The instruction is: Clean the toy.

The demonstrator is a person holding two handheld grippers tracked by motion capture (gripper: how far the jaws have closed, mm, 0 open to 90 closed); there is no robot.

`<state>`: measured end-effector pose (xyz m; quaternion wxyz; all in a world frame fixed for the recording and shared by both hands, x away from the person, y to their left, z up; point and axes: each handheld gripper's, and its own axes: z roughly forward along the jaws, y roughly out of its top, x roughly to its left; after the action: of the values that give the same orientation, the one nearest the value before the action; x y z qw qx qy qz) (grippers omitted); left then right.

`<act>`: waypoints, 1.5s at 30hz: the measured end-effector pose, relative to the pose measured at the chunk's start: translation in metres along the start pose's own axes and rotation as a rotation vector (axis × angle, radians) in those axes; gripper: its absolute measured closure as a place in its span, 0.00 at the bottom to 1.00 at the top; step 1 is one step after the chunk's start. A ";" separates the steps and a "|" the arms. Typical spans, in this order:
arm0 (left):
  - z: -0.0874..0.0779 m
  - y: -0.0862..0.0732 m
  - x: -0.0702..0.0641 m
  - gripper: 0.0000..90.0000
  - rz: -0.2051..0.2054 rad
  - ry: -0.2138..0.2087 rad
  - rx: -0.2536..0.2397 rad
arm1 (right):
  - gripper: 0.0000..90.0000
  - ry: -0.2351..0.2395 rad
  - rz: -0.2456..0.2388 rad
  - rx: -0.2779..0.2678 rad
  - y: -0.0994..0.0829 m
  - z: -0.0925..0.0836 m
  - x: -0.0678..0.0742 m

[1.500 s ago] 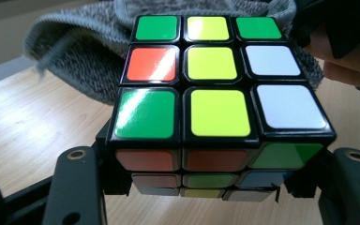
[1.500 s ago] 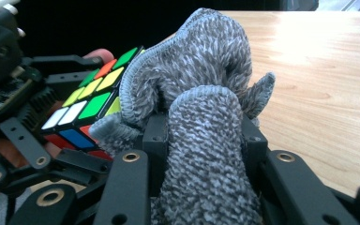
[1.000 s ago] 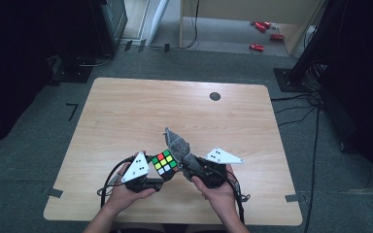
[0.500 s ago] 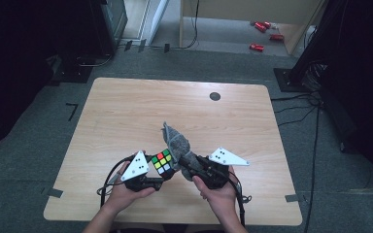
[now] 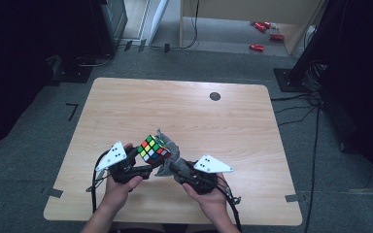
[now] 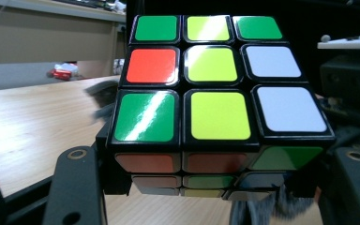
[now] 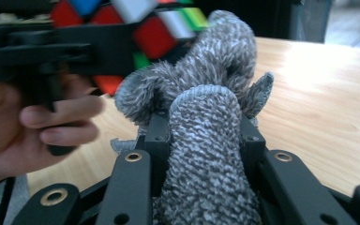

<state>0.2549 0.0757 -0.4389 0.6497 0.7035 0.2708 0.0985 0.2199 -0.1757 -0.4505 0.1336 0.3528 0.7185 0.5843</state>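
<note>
A scrambled Rubik's cube (image 5: 153,148) hangs above the near part of the wooden table (image 5: 126,107), with my left gripper (image 5: 141,158) shut on it. In the left gripper view the cube (image 6: 211,93) shows a green, yellow, white and orange face between the two black jaws of that gripper (image 6: 211,192). My right gripper (image 5: 172,164) is shut on a grey fuzzy cloth (image 5: 169,145), whose tip lies against the cube's right side. In the right gripper view the cloth (image 7: 206,140) bulges out from between the jaws and reaches up under the cube (image 7: 145,28).
A small black disc (image 5: 215,96) sits in the table top at the far right. Red objects (image 5: 257,47) lie on the floor beyond the table. Cables trail from both grippers over the table's near edge. A hand (image 7: 51,126) holds the left gripper close by.
The left gripper has lifted the cube up and to the left and tilted it. The right gripper with the cloth has shifted slightly left, staying against the cube.
</note>
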 end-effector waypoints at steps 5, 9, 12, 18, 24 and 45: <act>0.001 0.000 -0.001 0.38 -0.011 -0.015 -0.007 | 0.75 0.048 -0.076 0.036 -0.008 0.011 0.018; 0.000 -0.001 0.002 0.38 -0.001 0.003 0.012 | 0.75 0.030 -0.128 0.057 -0.008 0.013 0.021; 0.001 -0.001 0.002 0.38 0.001 0.000 0.015 | 0.76 -0.028 -0.060 -0.003 -0.003 0.002 0.007; 0.003 -0.002 0.001 0.38 -0.007 -0.003 0.020 | 0.76 -0.005 -0.090 0.013 -0.006 0.004 0.016; 0.001 -0.001 0.002 0.38 -0.012 0.003 0.017 | 0.75 -0.008 -0.142 0.043 -0.004 0.006 0.022; 0.005 -0.005 0.002 0.38 -0.024 0.004 0.034 | 0.75 -0.047 -0.061 0.017 0.001 -0.003 0.011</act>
<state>0.2581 0.0727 -0.4447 0.6381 0.7110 0.2821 0.0874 0.2104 -0.1703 -0.4468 0.1651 0.3455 0.7305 0.5655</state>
